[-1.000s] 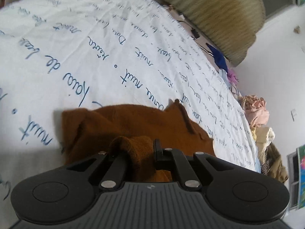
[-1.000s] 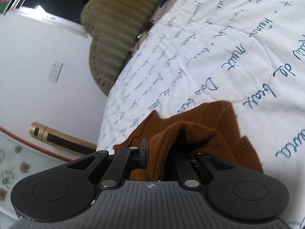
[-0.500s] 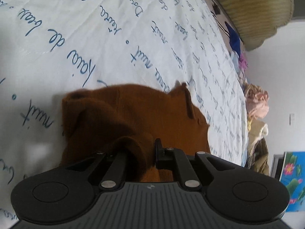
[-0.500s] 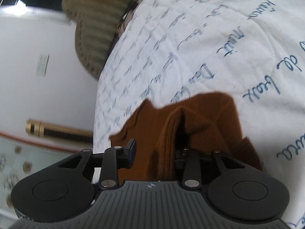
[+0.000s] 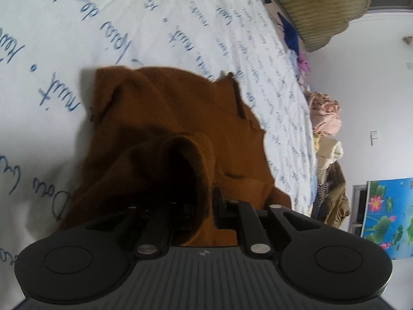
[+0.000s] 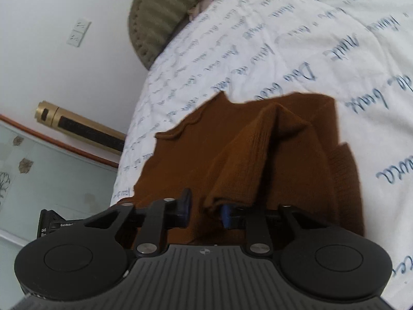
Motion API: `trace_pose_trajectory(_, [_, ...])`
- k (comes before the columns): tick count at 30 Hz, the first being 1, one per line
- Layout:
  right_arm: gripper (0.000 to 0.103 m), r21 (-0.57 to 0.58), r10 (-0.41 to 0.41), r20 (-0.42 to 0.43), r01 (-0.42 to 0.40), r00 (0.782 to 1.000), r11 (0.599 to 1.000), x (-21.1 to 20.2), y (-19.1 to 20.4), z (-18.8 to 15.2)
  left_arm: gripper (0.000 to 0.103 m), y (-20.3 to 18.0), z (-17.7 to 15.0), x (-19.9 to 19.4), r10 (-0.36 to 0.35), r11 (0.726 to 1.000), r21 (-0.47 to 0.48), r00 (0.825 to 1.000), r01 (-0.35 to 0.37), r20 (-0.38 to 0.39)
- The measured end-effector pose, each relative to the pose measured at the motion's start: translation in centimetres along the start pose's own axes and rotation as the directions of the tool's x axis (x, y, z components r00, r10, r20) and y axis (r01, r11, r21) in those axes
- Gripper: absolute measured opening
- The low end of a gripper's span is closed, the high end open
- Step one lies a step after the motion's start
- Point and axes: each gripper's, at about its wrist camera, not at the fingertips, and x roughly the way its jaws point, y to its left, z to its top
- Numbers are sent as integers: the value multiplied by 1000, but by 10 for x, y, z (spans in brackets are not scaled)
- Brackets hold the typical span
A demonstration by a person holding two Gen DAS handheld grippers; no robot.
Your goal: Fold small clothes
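A small brown knit garment [image 5: 165, 113] lies on a white bedspread with blue script [image 5: 77, 25]. My left gripper [image 5: 198, 206] is shut on a raised fold of its near edge, which drapes over the left finger. In the right wrist view the same garment [image 6: 258, 155] lies ahead with a folded ridge standing up. My right gripper [image 6: 206, 210] is open, its jaws apart, and the edge of that ridge rests loosely between them.
A striped olive cushion [image 5: 315, 5] sits at the head of the bed. A pile of pink and tan clothes [image 5: 325, 118] lies beyond the bed's right edge. A gold and black cylinder [image 6: 77, 126] and a glass surface [image 6: 51, 170] stand left of the bed.
My right gripper has opened and let go of the garment fold. My left gripper has kept its hold and lifted the fold higher above the bed.
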Motion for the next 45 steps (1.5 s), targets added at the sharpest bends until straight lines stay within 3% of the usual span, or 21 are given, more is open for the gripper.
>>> trace_pose_trajectory(5, [17, 43, 28, 71, -31, 997, 999, 8, -2, 17, 14, -2, 22, 6, -67, 994, -77, 993, 74, 95])
trace_pose_trajectory(8, [15, 85, 12, 116, -22, 993, 996, 20, -8, 31, 14, 2, 40, 10, -45, 984, -163, 981, 76, 190])
trace_pose_trajectory(14, [14, 210, -10, 236, -41, 972, 977, 42, -24, 60, 14, 34, 68, 25, -7, 922, -367, 951, 125, 308])
trace_pose_trajectory(18, [15, 211, -77, 210, 32, 975, 977, 56, -34, 68, 14, 44, 77, 31, -31, 886, -431, 949, 171, 315])
trace_pose_trajectory(21, [17, 113, -48, 204, 25, 978, 993, 48, -22, 62, 14, 32, 76, 17, -9, 926, -350, 935, 141, 354])
trace_pose_trajectory(24, [17, 13, -21, 220, 19, 975, 1000, 24, -9, 59, 14, 29, 62, 0, -27, 934, -321, 926, 158, 377])
trace_pose_trajectory(27, [19, -93, -93, 209, 115, 973, 989, 2, 5, 59, 14, 11, 41, -15, -6, 979, -187, 925, 84, 381])
trace_pose_trajectory(29, [45, -174, -165, 186, 198, 969, 965, -4, 9, 63, 14, -5, 26, -14, -26, 998, -52, 943, 46, 331])
trace_pose_trajectory(31, [52, -201, -209, 153, 238, 966, 950, -4, 4, 70, 14, -18, 9, -7, -58, 997, 70, 963, 41, 262])
trace_pose_trajectory(33, [52, -212, -227, 121, 248, 966, 945, 2, -3, 79, 15, -27, -3, 3, -54, 985, 170, 976, 18, 211])
trace_pose_trajectory(39, [52, -211, -215, 1, 210, 977, 955, 46, -14, 94, 15, -32, -27, 28, -40, 960, 279, 982, -14, 186])
trace_pose_trajectory(40, [51, -238, -240, -3, 232, 971, 943, 53, -13, 92, 15, -33, -23, 35, -23, 959, 282, 983, -31, 184])
trace_pose_trajectory(42, [31, -286, -277, 1, 266, 961, 921, 63, -6, 88, 15, -35, -17, 47, 24, 958, 274, 979, -81, 203])
trace_pose_trajectory(43, [16, -299, -277, 6, 266, 961, 916, 64, -3, 87, 15, -39, -11, 52, 50, 954, 277, 973, -114, 226])
trace_pose_trajectory(45, [10, -314, -313, 69, 319, 947, 894, 59, 2, 84, 15, -44, 0, 57, 98, 947, 264, 948, -182, 303])
